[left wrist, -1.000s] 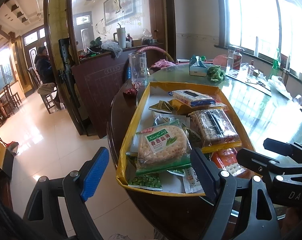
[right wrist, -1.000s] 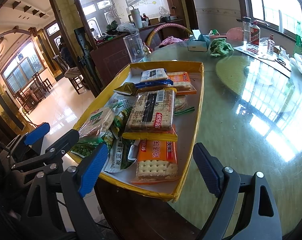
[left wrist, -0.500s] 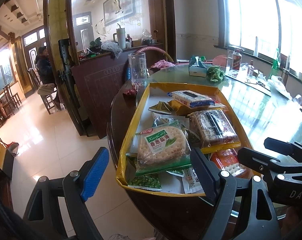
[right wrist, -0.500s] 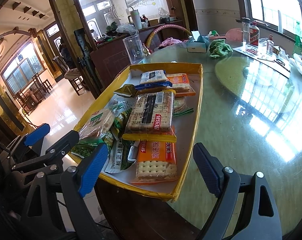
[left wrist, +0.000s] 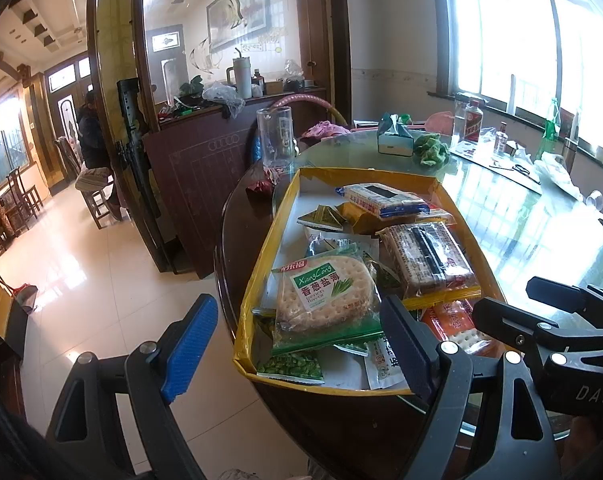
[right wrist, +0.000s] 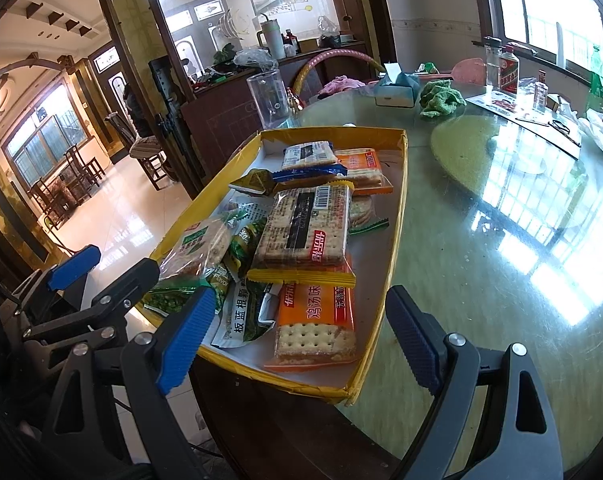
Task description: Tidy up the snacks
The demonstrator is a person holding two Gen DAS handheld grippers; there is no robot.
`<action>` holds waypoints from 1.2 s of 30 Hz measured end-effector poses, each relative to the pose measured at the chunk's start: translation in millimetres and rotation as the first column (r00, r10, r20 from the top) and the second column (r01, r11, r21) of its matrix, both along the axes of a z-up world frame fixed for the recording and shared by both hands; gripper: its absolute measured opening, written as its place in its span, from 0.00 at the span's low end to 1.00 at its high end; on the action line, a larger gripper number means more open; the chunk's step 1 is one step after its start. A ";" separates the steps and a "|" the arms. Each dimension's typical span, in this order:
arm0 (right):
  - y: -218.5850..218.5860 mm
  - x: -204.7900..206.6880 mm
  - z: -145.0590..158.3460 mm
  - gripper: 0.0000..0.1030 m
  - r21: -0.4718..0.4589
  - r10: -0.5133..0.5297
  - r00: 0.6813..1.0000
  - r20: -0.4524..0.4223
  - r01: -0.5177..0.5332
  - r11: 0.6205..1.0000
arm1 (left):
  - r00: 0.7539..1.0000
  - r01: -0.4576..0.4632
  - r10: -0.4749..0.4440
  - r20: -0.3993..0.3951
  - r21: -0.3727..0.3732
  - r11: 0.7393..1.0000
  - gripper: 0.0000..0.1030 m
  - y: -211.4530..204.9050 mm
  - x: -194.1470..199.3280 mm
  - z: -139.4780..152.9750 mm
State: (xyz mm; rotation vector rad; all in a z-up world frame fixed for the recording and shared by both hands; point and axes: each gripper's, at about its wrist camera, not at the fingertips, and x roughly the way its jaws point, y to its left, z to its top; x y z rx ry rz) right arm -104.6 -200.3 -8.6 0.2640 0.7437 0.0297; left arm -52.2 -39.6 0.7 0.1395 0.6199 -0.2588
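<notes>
- The left gripper [left wrist: 297, 344] is held spread wide with nothing between its blue pads; the yellow-rimmed tray [left wrist: 261, 276] of snacks is seen just ahead of it, slightly toward its right finger.
- The right gripper [right wrist: 297, 336] is likewise spread apart and empty; the near end of the tray [right wrist: 375, 320] lies directly ahead, between its two fingers.
- The left gripper [right wrist: 73, 268] is seen to the left of the right one, beside the tray's near left corner.
- Closest to the left gripper, a round cracker pack [left wrist: 325, 294] with a green-edged clear wrapper is seen tilted on top of other packets, and a small green pea packet [left wrist: 291, 366] lies below it at the tray's near rim.
- Closest to the right gripper, an orange cracker pack [right wrist: 315, 326] lies flat, partly covered at its far end by a yellow-edged square cracker pack [right wrist: 305, 232].
- Farther ahead in the tray, a blue-and-white pack [right wrist: 309, 156] is stacked on another orange pack [right wrist: 365, 168], with a small gold-green packet [right wrist: 251, 182] to their left.
- The tray rests on a glass-topped round surface [right wrist: 481, 260], overhanging its near edge.
- Beyond the tray's far end, a clear plastic jug [left wrist: 275, 142], a tissue box [left wrist: 393, 140] and a green cloth [left wrist: 431, 152] are seen on the surface.
</notes>
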 end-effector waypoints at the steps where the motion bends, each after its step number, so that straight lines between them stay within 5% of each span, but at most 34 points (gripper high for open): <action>1: -0.3 -0.1 -0.4 0.85 0.000 0.000 1.000 0.001 0.000 1.000 | 1.000 0.000 0.000 0.000 0.000 1.000 0.81 0.1 0.0 0.0; 36: -2.3 -2.3 7.4 0.85 -0.016 -0.004 1.000 0.014 0.004 1.000 | 1.000 0.014 -0.014 0.027 0.011 1.000 0.81 -0.2 -1.8 0.1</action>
